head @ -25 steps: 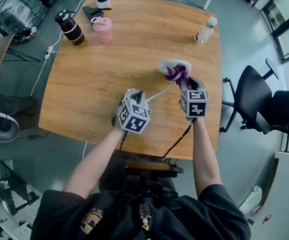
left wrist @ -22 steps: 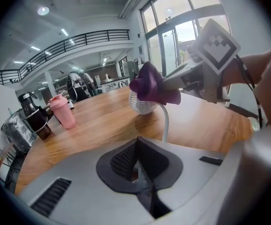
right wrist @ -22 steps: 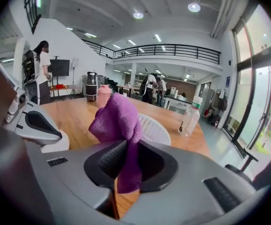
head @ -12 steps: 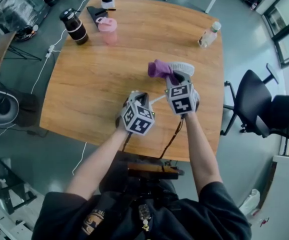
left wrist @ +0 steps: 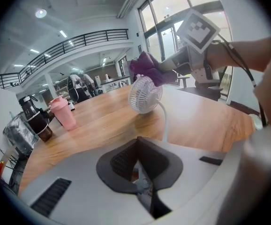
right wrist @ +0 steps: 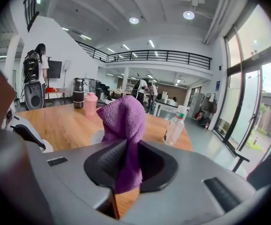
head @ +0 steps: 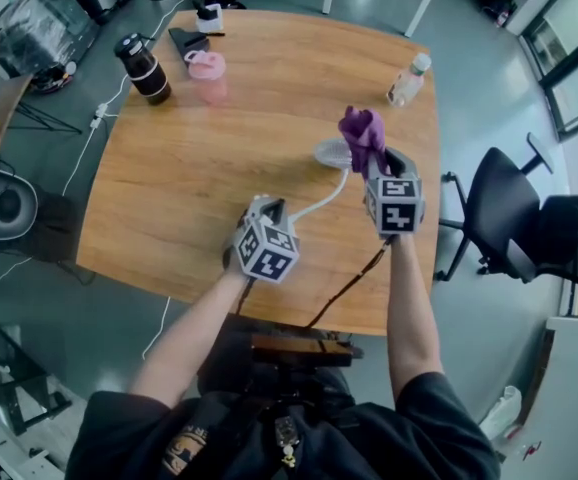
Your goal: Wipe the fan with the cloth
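Wooden table [head: 189,168] — pink cup [head: 207,74] beside dark flask [head: 142,68], clear bottle [head: 409,80] well apart — black office chair [head: 499,208] nearby

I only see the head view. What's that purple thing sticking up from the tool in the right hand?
Observer: A purple cloth. The right gripper view shows the right gripper's jaws shut on it.
Operator: Is the left tool holding anything?
Observer: The left gripper's jaws are closed together; the fan's white stalk passes beside them, whether pinched I cannot tell.
Operator: How does the fan stand?
Observer: Upright, round grille facing the left gripper, cloth at its top edge.
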Tool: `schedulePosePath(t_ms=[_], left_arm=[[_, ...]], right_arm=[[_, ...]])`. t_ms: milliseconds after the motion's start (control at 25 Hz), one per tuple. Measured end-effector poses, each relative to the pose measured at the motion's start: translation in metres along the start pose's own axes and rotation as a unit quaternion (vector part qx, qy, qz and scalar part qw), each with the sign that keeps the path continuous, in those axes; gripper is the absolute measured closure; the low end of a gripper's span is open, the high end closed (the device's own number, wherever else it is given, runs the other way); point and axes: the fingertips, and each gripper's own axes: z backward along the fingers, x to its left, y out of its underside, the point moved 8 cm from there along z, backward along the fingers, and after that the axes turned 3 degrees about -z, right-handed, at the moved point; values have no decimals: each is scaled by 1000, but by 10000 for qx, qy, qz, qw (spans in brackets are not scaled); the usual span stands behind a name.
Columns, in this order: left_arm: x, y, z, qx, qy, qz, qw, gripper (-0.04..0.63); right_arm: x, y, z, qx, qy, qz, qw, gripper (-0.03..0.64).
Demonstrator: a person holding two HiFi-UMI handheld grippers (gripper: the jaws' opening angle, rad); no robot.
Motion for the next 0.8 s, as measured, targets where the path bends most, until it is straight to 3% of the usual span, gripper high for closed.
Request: schedulePosePath(t_ms=[440,800], left_arm=[[1,-3,-1,76,30,177,9998,591],[4,-5,-2,361,114,488,9981,591]], right_arm=[[-64,63,-47,817,44,-590,9949,541],[-43,99,-83,1726,-535,-788,9804,541]])
